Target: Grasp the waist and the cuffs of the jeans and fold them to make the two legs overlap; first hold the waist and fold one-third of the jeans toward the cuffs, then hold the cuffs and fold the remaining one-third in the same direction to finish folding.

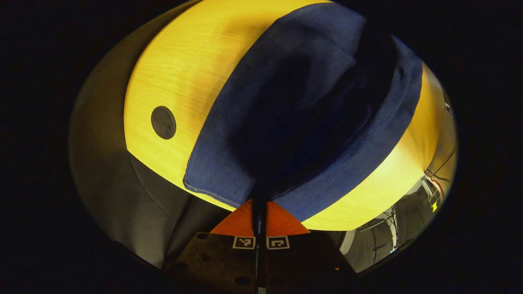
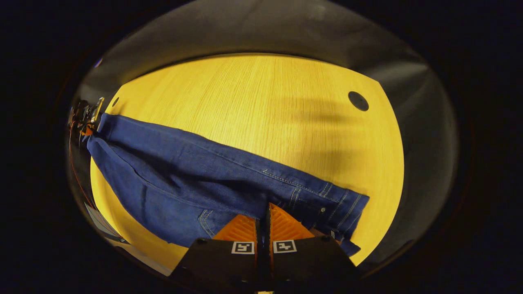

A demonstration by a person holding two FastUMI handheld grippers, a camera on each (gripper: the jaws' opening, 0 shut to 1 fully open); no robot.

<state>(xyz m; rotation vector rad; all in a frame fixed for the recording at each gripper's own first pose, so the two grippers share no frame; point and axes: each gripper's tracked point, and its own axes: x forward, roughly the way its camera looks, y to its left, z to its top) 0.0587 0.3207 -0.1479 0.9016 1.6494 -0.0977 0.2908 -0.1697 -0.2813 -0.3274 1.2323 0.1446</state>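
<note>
Dark-blue stitched denim jeans drape across grainy yellow wooden tabletop; both ribbed orange claws, left claw and right claw, pinch the fabric.

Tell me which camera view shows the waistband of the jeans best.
The right gripper view: the waistband with its belt loops and stitching lies lit just past the right gripper. The left gripper view shows the jeans from the cuff end, with dark shadow over much of them and no waistband detail.

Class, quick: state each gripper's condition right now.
Left gripper: closed on the jeans at the cuff end.
Right gripper: closed on the jeans at the waist.
</note>
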